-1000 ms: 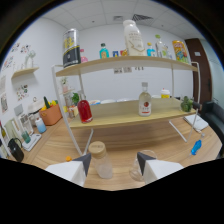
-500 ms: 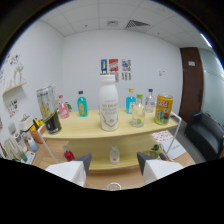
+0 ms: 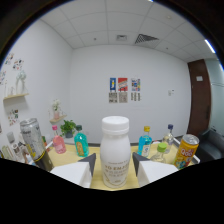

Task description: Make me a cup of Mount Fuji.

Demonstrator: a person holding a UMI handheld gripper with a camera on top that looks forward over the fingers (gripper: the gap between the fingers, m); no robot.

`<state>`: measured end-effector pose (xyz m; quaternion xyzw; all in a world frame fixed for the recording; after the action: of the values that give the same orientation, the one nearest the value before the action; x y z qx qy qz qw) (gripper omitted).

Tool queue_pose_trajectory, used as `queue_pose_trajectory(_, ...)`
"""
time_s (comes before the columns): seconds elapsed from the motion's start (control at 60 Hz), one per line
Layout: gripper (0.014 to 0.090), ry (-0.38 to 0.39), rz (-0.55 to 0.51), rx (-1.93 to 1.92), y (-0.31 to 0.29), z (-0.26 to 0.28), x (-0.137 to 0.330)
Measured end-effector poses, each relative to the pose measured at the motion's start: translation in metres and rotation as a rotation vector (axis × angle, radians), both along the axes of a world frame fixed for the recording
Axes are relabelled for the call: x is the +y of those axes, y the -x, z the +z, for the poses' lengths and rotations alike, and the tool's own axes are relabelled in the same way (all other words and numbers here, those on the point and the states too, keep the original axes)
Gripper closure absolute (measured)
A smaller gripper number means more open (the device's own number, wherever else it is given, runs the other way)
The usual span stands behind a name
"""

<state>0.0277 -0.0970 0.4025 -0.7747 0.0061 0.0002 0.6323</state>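
A white plastic bottle (image 3: 115, 150) with a white screw cap stands upright on the pale wooden shelf top (image 3: 94, 149), right between my fingers. My gripper (image 3: 114, 160) is open, one finger close to each side of the bottle's body. I cannot see firm contact on either side. The fingers and the dark lower rim of the view hide the bottle's base.
Other drinks share the shelf top. Left of the fingers are a dark tall can (image 3: 34, 145), a pink bottle (image 3: 58, 142) and a teal bottle (image 3: 80, 142). To their right are a blue bottle (image 3: 145, 141), a green-capped bottle (image 3: 161, 152) and a yellow can (image 3: 186, 150). Beyond is a white wall with posters (image 3: 123, 90).
The view has risen from the lower shelf to the top shelf and closed in. The white bottle, earlier well ahead, now stands between the fingers, which sit a little closer together.
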Motion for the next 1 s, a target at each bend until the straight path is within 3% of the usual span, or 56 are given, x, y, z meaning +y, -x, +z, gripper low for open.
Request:
queue_pose_trajectory(0.1,0.0537,-0.026,-0.002,0.003,-0.002,-0.006,0.011)
queue_pose_trajectory(0.35,0.0563,-0.024,0.011,0.018,0.000,0.001,0.004)
queue_pose_trajectory(0.617,0.0568,-0.151,0.101,0.052,0.000,0.049,-0.068)
queue_pose_trajectory(0.7,0.0567,-0.146,0.092,0.049,-0.017,0.023,-0.090)
queue_pose_trajectory(1.0,0.0569,0.086,0.012,0.014,-0.081,-0.181,-0.123)
